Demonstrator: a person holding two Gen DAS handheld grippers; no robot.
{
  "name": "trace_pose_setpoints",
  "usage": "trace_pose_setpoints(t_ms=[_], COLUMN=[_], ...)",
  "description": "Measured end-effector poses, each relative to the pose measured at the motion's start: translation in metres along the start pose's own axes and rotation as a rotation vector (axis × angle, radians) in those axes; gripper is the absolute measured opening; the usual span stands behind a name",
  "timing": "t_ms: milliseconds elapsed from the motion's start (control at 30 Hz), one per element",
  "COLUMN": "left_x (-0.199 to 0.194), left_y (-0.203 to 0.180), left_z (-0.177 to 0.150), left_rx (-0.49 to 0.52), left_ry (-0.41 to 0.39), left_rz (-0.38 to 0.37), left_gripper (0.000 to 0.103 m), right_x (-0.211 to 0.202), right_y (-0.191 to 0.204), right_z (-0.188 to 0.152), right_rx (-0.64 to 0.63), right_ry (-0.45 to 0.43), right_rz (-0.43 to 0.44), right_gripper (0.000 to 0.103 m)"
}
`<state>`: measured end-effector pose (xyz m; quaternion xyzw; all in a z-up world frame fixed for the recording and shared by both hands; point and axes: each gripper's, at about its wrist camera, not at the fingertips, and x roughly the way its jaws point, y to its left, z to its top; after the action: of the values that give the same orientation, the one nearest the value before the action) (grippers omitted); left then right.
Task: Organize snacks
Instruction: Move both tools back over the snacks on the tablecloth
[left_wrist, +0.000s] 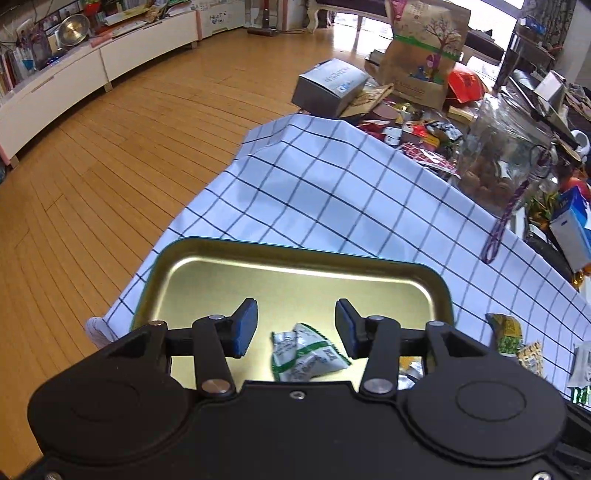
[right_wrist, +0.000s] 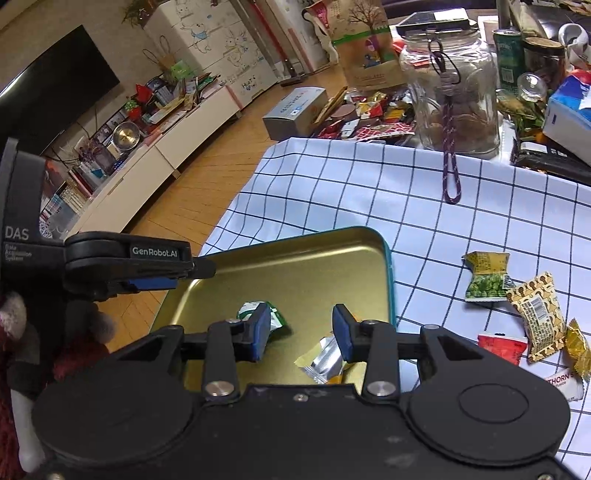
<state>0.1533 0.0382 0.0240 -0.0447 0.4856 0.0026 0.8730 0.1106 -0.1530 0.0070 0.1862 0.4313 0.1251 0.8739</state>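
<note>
Tin tray (right_wrist: 384, 266): gold inside with a teal rim, lying on the checked cloth (right_wrist: 369, 184) at its near-left corner, close to the table's edge over the wooden floor.
White-green packet (left_wrist: 308, 350): inside the tray near its front edge, under the gap of the left gripper (left_wrist: 295, 326); looks like two small pouches crumpled together.
Silver-yellow packet (right_wrist: 325, 360): inside the tray toward its front right corner, just below the right gripper (right_wrist: 301, 330).
Loose snacks: a green pea packet (right_wrist: 485, 277), a tan patterned packet (right_wrist: 537, 317), a red packet (right_wrist: 500, 343) and a gold-wrapped sweet (right_wrist: 578, 345) lie on the cloth right of the tray, near the cloth's right edge; not yet in the tray.
Left jaws: spread apart, holding nothing, poised above the tray.
Right jaws: spread apart, empty, over the tray's front right part.
Handling: judged light, soft foil or plastic pouches; slick, prone to slide on cloth and crumple; contents may crush under a hard squeeze.
Where to hold: likely across the flat middle of a pouch or on a crimped end seam, with a gentle pinch.
Risk: a thin packet lying flat may slip out of the pads.
Background: a glass jar (right_wrist: 450, 92) stands at the cloth's far edge.
</note>
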Motion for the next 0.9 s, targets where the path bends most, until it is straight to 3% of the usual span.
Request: trace_pose_setpoints(t_ms=[467,900], left_x=[-0.019,-0.021], left_y=[-0.072,-0.149], left_z=[-0.005,-0.021], left_rx=[0.097,0.207], left_ry=[-0.010,0.027], left_rz=[-0.117,-0.208], left_gripper=[0.053,0.053], right_x=[-0.024,-0.078], right_y=[-0.042,-0.142], right_z=[0.001,0.000], right_rx=[0.070,0.289], right_ry=[-0.025,-0.089], right_rz=[-0.104,-0.274], right_gripper=[0.040,0.040])
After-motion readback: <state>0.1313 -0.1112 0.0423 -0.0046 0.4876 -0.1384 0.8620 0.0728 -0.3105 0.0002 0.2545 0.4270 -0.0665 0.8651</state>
